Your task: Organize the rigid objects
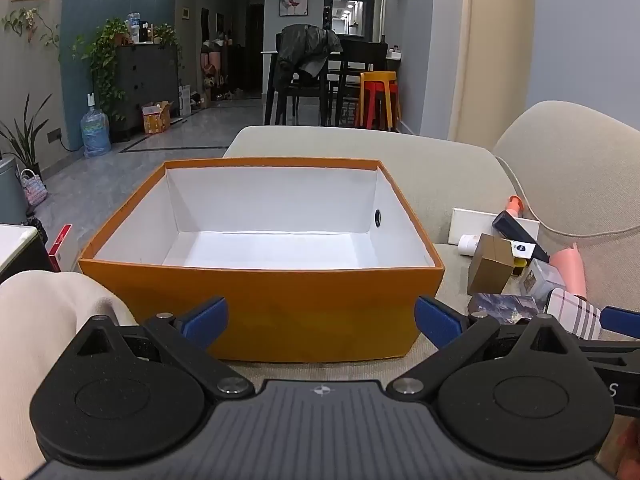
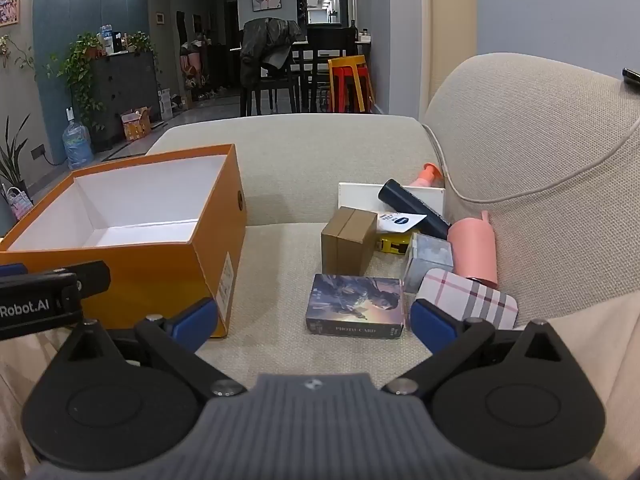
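Note:
An open orange box (image 1: pixel 256 304) with a white, bare inside stands on the sofa seat; it also shows at the left in the right wrist view (image 2: pixel 160 264). My left gripper (image 1: pixel 321 320) is open and empty just in front of its near wall. My right gripper (image 2: pixel 314 320) is open and empty, just before a photo card box (image 2: pixel 356 308). Beside that lie a brown box (image 2: pixel 348 246), a plaid case (image 2: pixel 468 298), a grey cube (image 2: pixel 430 258), a pink bottle (image 2: pixel 474 250), a dark cylinder (image 2: pixel 416 208), a yellow tape measure (image 2: pixel 390 246) and a flat white box (image 2: pixel 360 196).
The sofa backrest (image 2: pixel 540 160) rises on the right with a white cable (image 2: pixel 520 196) across it. A beige cloth (image 1: pixel 52 312) lies at the near left. The left gripper's body (image 2: pixel 44 300) shows at the left of the right wrist view. Floor and dining chairs lie beyond the sofa.

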